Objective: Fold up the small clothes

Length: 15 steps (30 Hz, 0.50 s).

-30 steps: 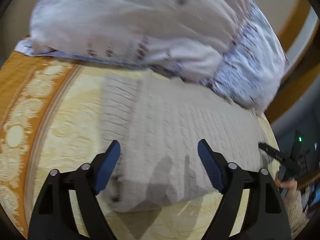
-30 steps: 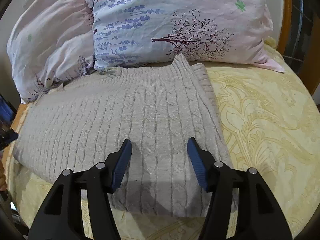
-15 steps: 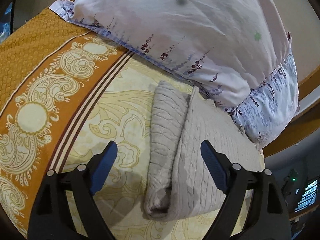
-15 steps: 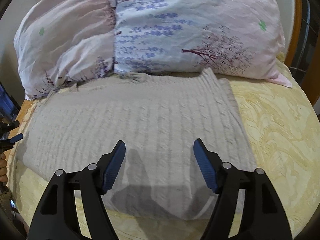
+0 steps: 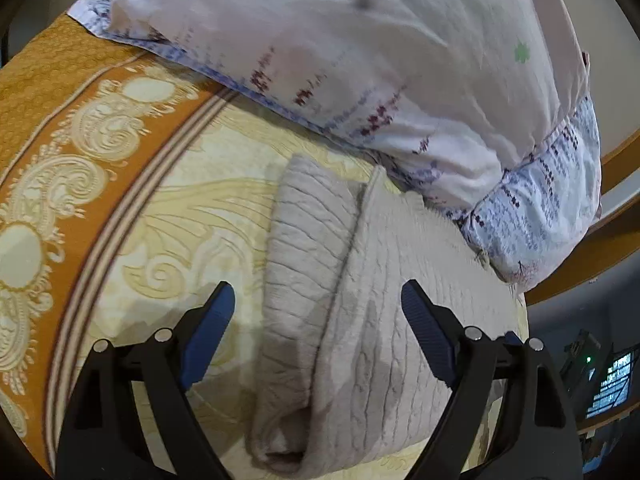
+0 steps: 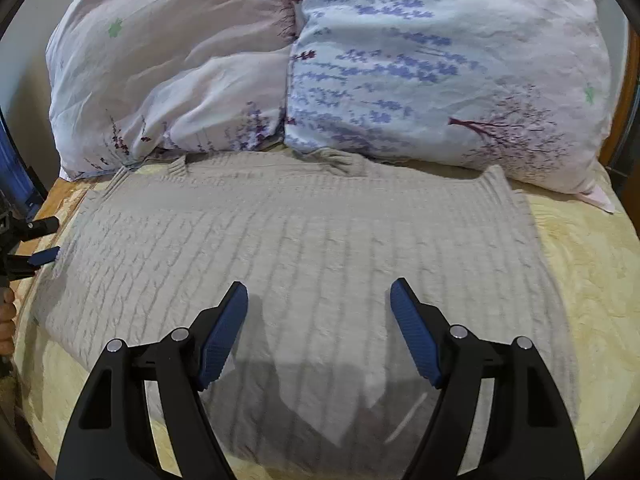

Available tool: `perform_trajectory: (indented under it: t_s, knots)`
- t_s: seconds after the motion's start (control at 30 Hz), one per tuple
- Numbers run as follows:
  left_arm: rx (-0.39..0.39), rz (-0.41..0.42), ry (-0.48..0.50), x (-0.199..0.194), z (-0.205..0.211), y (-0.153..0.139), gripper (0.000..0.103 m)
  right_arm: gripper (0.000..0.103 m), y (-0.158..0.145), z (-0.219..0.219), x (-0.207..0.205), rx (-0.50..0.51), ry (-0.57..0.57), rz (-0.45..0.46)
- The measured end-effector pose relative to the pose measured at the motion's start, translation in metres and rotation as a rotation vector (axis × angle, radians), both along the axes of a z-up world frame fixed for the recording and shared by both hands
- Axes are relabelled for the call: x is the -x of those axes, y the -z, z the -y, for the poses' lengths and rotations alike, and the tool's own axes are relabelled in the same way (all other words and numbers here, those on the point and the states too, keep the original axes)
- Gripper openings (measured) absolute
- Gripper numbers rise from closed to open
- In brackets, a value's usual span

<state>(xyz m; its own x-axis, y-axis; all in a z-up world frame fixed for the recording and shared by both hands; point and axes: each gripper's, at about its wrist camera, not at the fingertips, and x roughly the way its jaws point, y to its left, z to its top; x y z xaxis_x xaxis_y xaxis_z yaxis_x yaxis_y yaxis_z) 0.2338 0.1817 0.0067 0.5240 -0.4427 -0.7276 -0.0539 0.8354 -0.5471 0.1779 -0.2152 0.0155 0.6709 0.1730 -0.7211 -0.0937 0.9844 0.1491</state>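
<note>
Both grippers nearer; folded sweater (image 5: 360, 320) between left fingers (image 5: 208, 328).

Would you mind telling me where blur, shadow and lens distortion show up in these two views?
Left wrist view: pillow print is smeared by motion; sweater stays fairly sharp. Right wrist view: knit ribs of the sweater look soft, and the right tongs cast a dark shadow on it. Both views: fisheye bends the bedspread edges.
</note>
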Motion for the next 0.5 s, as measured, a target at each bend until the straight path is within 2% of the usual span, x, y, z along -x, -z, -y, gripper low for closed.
perform_trajectory:
  t_s: [0.2, 0.27, 0.43, 0.5]
  knots:
    - [-0.017, 0.005, 0.033, -0.003, 0.017, 0.001, 0.083, 0.077, 0.007, -0.012, -0.007, 0.053, -0.014, -0.011]
    - [-0.028, 0.009, 0.035, -0.003, 0.020, 0.000, 0.079, 0.077, 0.008, -0.012, -0.007, 0.057, -0.014, -0.007]
    - [0.008, 0.000, 0.035, -0.004, 0.023, 0.002, 0.069, 0.078, 0.010, -0.011, -0.007, 0.046, -0.015, -0.009]
    - [0.013, -0.002, 0.031, -0.005, 0.025, 0.003, 0.069, 0.078, 0.011, -0.013, -0.008, 0.046, -0.017, -0.008]
